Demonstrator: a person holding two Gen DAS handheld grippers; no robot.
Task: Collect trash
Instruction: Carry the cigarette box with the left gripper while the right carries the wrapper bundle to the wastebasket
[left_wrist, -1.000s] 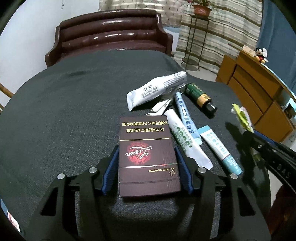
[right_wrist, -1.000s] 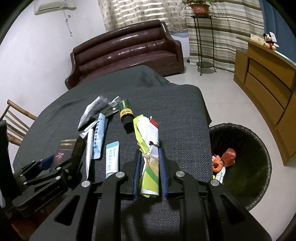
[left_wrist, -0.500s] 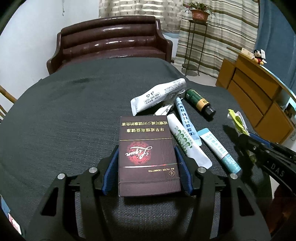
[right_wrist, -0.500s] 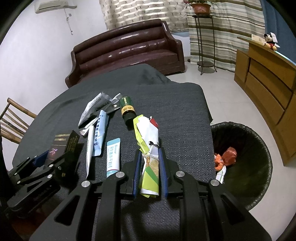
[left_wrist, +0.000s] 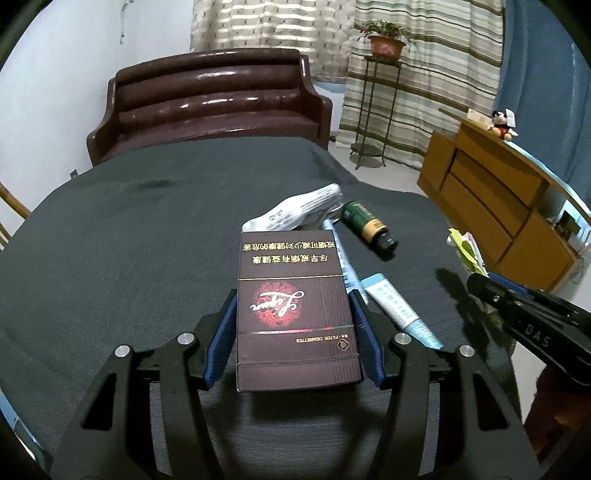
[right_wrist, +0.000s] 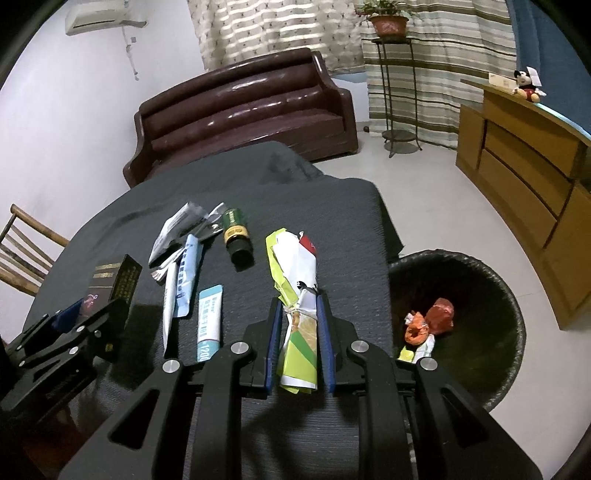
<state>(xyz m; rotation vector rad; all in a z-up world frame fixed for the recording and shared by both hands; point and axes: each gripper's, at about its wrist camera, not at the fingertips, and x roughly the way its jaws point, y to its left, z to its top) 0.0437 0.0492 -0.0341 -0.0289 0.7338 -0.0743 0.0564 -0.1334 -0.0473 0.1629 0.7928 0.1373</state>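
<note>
So the biggest change over the last second: the left gripper (left_wrist: 293, 332) has come up off the table (left_wrist: 129, 240) with the cigarette pack (left_wrist: 295, 306) clamped between its blue pads, jaws about half open because the box is that wide. A second ago more of the long white tube next to it was showing; now the pack covers most of it, so to me that pack is properly picked and just needs carrying over. The trash bin (right_wrist: 491, 295) sits on the floor off the right edge of the table, already with some orange and white scraps in the bottom, so the left hand has the longer trip. The right gripper (right_wrist: 299, 345) hasn't really budged; it's pinched nearly shut on a bundle of wrappers (right_wrist: 297, 291), green, yellow and white, tied with a rubber band and sticking out past the fingertips toward the far side. It's close to the bin, so I'd guess that one gets dropped first. Left on the table, mid-way across: a white pouch (right_wrist: 177, 229), a small green bottle (right_wrist: 236, 236) lying on its side, a blue sachet (right_wrist: 186, 277) and a pale blue tube (right_wrist: 208, 321). The pack itself is dark maroon, glossy, crisp-edged, gold lettering, looks rigid and easy to hold.
</note>
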